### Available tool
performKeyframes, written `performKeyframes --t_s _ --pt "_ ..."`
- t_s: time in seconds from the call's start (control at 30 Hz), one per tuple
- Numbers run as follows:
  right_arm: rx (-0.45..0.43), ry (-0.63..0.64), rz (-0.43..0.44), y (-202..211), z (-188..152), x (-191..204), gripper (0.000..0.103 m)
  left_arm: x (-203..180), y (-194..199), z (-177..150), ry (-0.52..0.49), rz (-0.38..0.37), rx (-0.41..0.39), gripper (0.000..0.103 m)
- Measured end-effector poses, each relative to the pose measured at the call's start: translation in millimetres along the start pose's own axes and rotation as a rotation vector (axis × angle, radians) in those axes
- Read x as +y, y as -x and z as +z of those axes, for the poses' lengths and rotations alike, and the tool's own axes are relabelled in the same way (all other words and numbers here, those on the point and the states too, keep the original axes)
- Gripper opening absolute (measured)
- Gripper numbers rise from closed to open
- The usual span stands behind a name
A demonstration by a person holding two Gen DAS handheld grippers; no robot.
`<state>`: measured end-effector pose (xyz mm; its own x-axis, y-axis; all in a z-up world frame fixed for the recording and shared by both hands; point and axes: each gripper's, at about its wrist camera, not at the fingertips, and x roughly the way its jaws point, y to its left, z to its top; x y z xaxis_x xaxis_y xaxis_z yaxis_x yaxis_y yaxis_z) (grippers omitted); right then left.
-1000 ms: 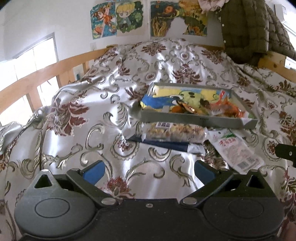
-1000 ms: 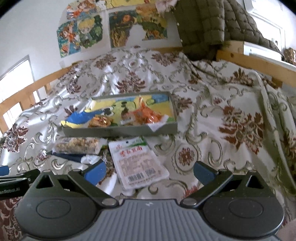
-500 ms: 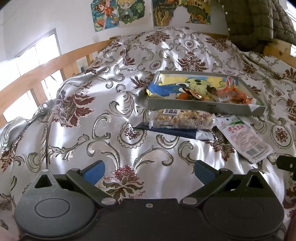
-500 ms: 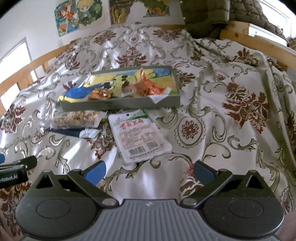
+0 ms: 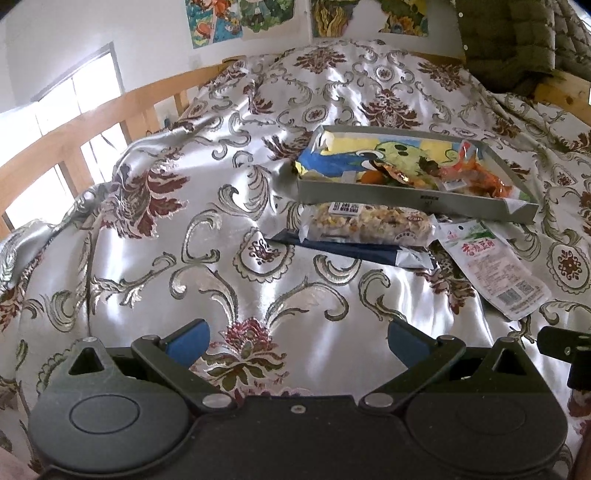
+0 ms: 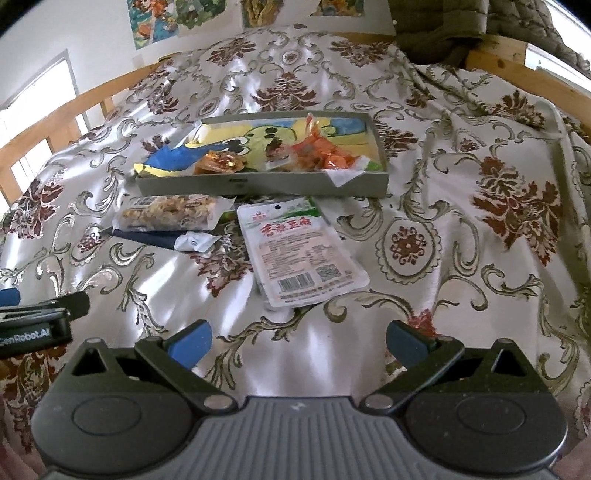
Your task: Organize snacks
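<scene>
A grey shallow box (image 5: 406, 197) (image 6: 258, 184) lies on the bed and holds several snack packs. In front of it lie a clear nut bar pack (image 5: 365, 223) (image 6: 168, 217), a dark blue wrapper (image 5: 354, 251) (image 6: 147, 236) under it, and a white flat pack with red print (image 5: 493, 267) (image 6: 299, 253). My left gripper (image 5: 295, 343) is open and empty, well short of the nut bar. My right gripper (image 6: 297, 343) is open and empty, just short of the white pack.
The bed is covered by a shiny floral quilt (image 5: 184, 240). A wooden rail (image 5: 92, 125) runs along the left side and another (image 6: 517, 70) along the right. A green padded jacket (image 5: 509, 37) hangs at the back right. Posters (image 5: 240, 14) are on the wall.
Both grippers have tilted down and moved closer to the loose packs; the snacks and box sit lower and larger in both views. Nothing was taken hold of.
</scene>
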<state>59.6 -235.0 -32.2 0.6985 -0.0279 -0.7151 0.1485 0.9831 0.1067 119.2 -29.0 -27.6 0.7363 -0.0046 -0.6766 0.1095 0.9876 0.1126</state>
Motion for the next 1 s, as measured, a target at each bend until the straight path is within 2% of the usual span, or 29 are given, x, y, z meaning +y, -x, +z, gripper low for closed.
performKeyframes --t_s 0.33,0.73,0.83,1.0 --pt "0.026 0.054 0.032 -12.5 9.8 7.0 0.103 -7.7 -15.8 0.9 -0.021 -0.003 0.034 0.102" --pt "0.005 0.164 -0.016 -36.8 38.6 -3.9 0.103 -13.3 -42.1 12.9 -0.058 -0.019 0.049 0.102" --pt "0.011 0.165 -0.028 -43.4 42.2 -6.7 0.103 -9.7 -48.5 17.3 -0.039 -0.026 0.052 0.102" --pt "0.002 0.184 -0.02 -44.1 46.0 -5.9 0.103 -4.6 -55.3 21.0 0.021 -0.082 0.078 0.102"
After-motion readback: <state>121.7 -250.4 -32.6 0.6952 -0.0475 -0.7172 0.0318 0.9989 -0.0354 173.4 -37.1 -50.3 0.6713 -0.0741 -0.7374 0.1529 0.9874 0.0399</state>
